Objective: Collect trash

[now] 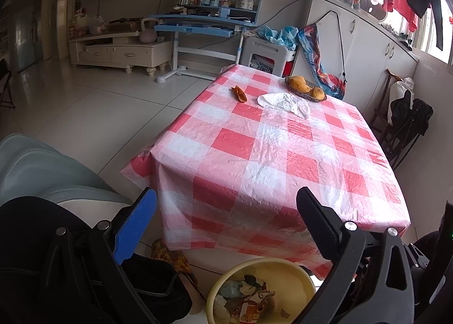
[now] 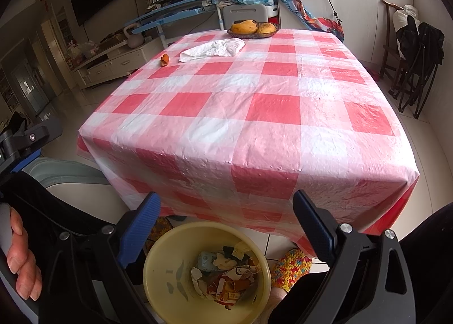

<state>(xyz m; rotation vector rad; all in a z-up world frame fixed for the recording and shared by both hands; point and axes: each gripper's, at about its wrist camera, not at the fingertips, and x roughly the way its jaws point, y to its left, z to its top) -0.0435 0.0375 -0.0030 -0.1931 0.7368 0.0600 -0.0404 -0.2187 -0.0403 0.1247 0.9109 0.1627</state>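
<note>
A yellow bin (image 2: 158, 273) (image 1: 297, 273) stands on the floor before the table, holding wrappers and scraps (image 2: 226, 275) (image 1: 246, 298). On the red-and-white checked tablecloth (image 2: 240, 114) (image 1: 269, 154) lie a crumpled white tissue (image 2: 212, 48) (image 1: 284, 103) and an orange peel (image 2: 164, 60) (image 1: 239, 93), both at the far side. My right gripper (image 2: 226, 210) hangs open and empty above the bin. My left gripper (image 1: 226, 205) is open and empty too, held near the table's front edge, left of the bin.
A wicker dish with mangoes (image 2: 253, 28) (image 1: 305, 87) sits at the table's far edge. A grey seat (image 1: 42, 171), a crocheted slipper (image 2: 291, 267), folded chairs (image 2: 410, 49), a blue desk (image 1: 198, 23) and white cabinets (image 1: 368, 43) surround the table. A hand (image 2: 19, 261) holds the left tool.
</note>
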